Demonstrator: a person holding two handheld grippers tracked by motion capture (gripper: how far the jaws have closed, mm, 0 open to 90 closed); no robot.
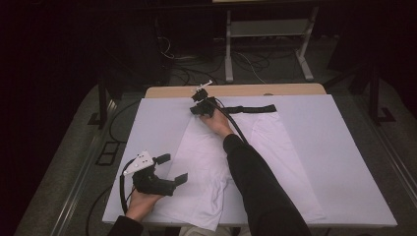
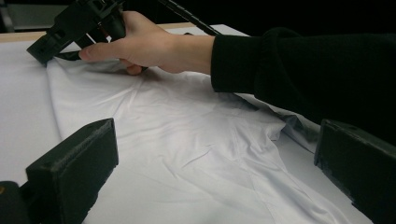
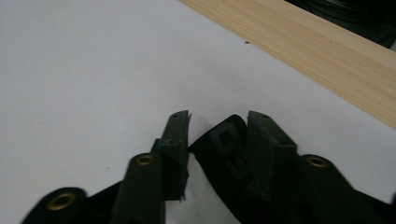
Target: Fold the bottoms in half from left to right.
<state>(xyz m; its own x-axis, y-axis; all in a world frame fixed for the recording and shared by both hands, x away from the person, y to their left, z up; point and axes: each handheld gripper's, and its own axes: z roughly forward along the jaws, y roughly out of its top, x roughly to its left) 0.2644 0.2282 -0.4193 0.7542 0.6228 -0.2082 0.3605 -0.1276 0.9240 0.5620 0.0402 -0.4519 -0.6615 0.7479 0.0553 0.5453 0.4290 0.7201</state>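
Your right claw (image 1: 199,104) sits at the far edge of the white garment (image 1: 216,162), where the black band (image 1: 255,108) along its top begins. In the right gripper view the jaws stand narrow with the end of that black band (image 3: 224,149) bunched between them; whether the pads press on it yet, I cannot tell. Your right hand (image 1: 216,123) rests on the cloth just behind the claw — its black sleeve (image 1: 255,182) lies across the garment. The garment is spread flat over the white sheet (image 1: 344,157) that covers the tabletop (image 1: 236,90). Your left claw (image 1: 169,169) hangs wide at the near left corner — nothing between its jaws, the cloth just beside them.
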